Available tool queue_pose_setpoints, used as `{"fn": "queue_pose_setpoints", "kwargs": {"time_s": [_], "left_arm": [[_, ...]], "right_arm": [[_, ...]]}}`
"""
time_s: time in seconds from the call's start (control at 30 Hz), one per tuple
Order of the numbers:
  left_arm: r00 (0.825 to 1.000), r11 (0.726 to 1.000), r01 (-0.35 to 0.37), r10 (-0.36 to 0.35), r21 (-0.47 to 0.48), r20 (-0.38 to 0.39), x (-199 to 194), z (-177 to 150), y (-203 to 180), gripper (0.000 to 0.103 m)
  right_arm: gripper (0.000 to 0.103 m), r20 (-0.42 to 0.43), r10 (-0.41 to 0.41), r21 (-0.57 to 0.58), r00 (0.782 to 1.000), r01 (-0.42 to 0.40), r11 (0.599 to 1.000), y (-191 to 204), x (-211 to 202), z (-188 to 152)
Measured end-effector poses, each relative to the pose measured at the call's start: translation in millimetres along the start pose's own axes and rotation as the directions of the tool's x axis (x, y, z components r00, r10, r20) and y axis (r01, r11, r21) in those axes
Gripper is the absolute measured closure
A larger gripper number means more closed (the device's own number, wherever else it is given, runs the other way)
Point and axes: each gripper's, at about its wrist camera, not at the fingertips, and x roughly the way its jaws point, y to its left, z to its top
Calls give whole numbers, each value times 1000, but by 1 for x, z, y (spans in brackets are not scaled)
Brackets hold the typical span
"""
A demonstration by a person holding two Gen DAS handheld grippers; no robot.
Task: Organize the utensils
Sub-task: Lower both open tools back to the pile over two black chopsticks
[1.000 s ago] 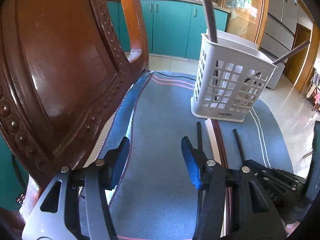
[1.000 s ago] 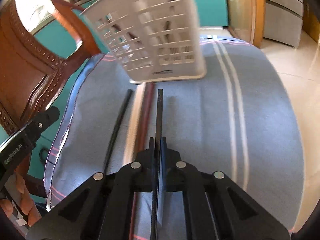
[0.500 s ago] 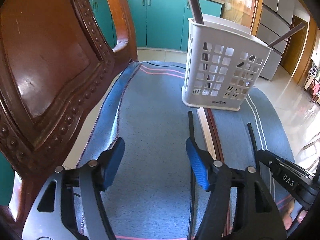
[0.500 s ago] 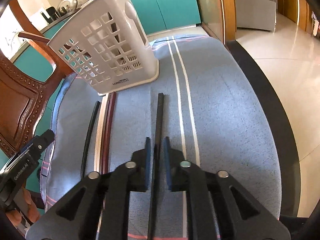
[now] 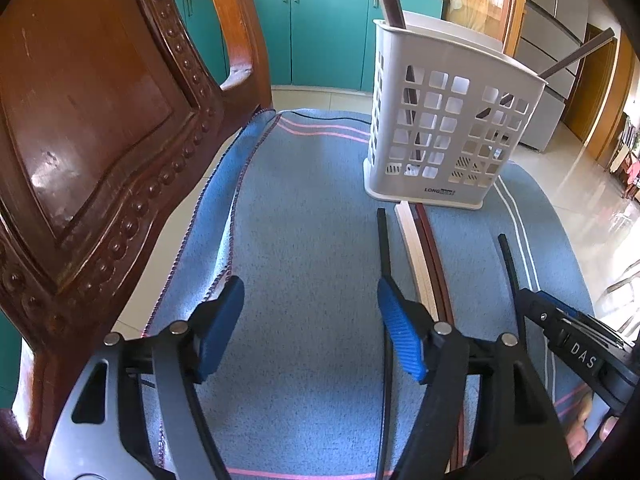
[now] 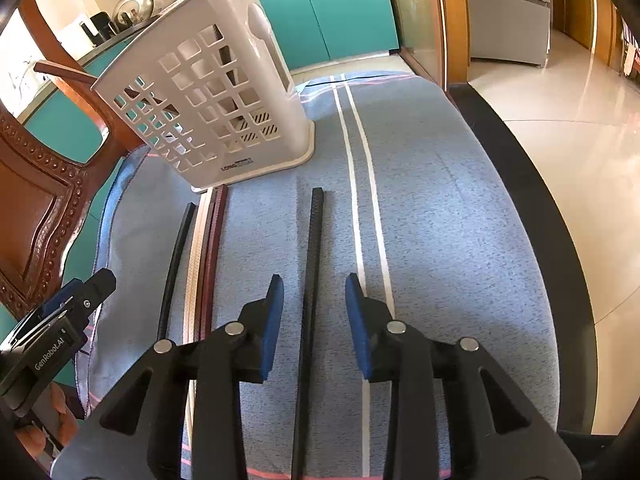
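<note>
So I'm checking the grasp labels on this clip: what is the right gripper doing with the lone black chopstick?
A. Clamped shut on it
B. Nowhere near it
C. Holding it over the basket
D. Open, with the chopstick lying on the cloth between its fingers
D: in the right wrist view the right gripper is open, and the black chopstick lies flat on the blue cloth between its blue pads, touching neither.
</note>
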Motion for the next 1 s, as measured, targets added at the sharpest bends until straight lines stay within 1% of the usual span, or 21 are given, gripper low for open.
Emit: {"fn": "queue_pose_setpoints", "kwargs": {"time_s": [0.37,0.73,1.0], "left_arm": [[1000,1000,-1,1,17,-22,11,0,0,31],[999,999,-4,5,36,-45,20,-3,-3,31],[997,998,5,1,65,-81,32,-9,-14,30]], "right_arm": [[66,7,1,10,1000,-1,1000,-3,-2,1],[64,11,1,16,1000,-1,1000,-5,-3,1],[62,20,-5,24,1000,5,1000,-6,-4,2]]}}
